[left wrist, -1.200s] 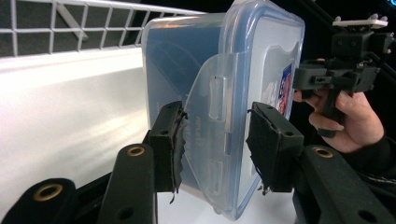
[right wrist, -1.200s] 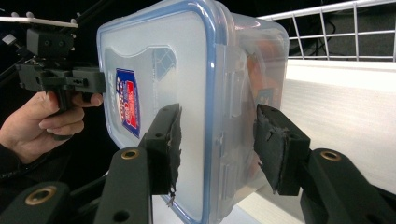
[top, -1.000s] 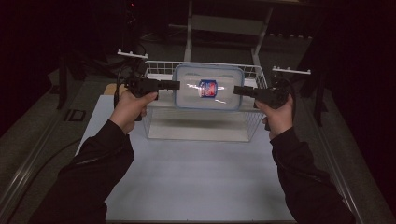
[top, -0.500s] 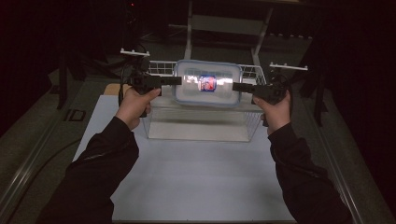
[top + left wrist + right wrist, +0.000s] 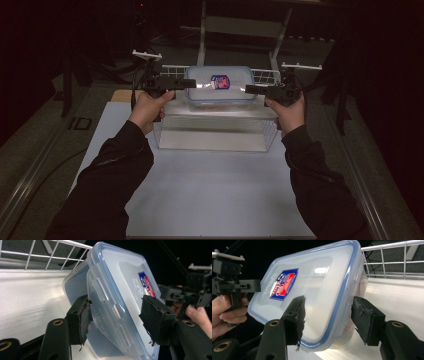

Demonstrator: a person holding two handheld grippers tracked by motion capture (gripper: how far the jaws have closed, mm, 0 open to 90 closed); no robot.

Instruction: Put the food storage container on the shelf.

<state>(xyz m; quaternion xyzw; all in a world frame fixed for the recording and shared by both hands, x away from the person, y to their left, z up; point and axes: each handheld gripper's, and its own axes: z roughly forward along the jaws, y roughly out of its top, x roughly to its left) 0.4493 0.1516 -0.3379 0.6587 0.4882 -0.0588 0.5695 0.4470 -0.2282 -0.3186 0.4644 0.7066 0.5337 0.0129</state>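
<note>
A clear plastic box [image 5: 220, 86] with a blue-rimmed lid and a red-and-blue label lies in the white wire basket [image 5: 263, 75] near its far rim. My left gripper [image 5: 192, 84] points at its left end; in the left gripper view [image 5: 117, 317] the jaws have just been opening and straddle the lid's side clip [image 5: 105, 305], with a gap at the right pad [image 5: 155, 317]. My right gripper [image 5: 248, 90] is at the box's right end. Its jaws [image 5: 327, 315] have also just been opening, with the box's edge [image 5: 337, 307] loosely between them.
The basket's wires [image 5: 50, 255] rise behind the box, and its shiny floor [image 5: 402, 297] stretches beside it. The basket stands on a white mat [image 5: 210, 195] on a grey table. A metal stand [image 5: 240, 25] is behind, and dark surroundings lie either side.
The box and both grippers have shifted a little toward the basket's far rim. The left jaws have spread apart off the box; the right jaws have widened slightly.
</note>
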